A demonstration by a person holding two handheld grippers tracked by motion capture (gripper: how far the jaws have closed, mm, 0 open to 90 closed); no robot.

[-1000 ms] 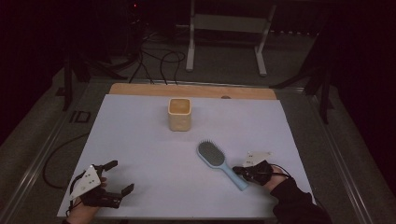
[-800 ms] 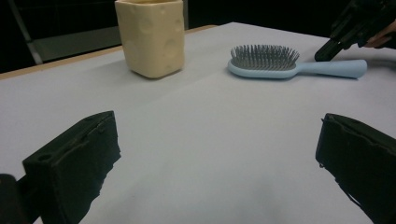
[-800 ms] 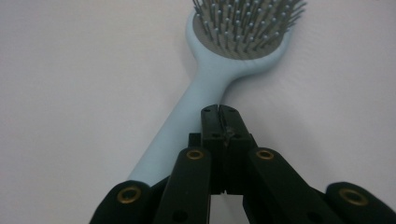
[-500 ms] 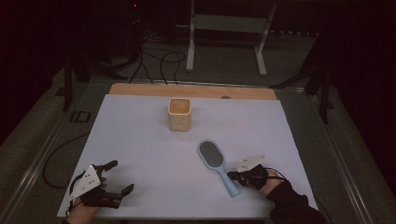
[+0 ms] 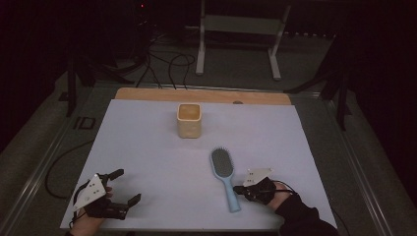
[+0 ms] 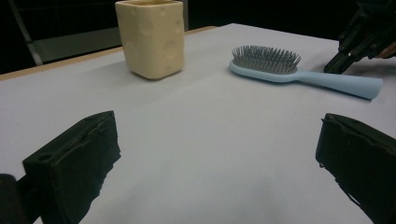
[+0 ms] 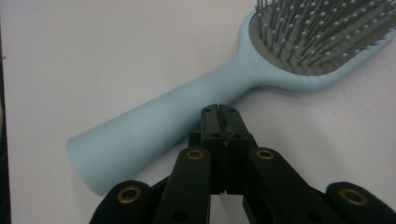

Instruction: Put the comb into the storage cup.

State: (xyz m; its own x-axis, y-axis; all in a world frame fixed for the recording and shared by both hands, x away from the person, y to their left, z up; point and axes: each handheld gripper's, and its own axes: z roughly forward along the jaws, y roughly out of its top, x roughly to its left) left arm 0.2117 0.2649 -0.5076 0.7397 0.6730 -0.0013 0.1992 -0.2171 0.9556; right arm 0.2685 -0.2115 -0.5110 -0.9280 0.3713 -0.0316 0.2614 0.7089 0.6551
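Dim floor and cables surround a pale table [image 5: 147, 128] with a wooden far edge; a cream cup [image 5: 189, 119] stands upright near the far middle, well apart from the blue hairbrush [image 5: 225, 177], which lies flat, bristles up, handle toward the person; the right gripper [image 5: 242, 189] rests just beside that handle, its jaws pressed together with nothing between them, tips at the handle's side in the right gripper view [image 7: 219, 114]; the left gripper [image 5: 129, 186] sits spread wide and empty at the near left corner; judging by this, the step is a nudge or a coming grasp; to do it well, spread the jaws first, straddle the handle mid-length, squeeze squarely so the brush does not swivel.
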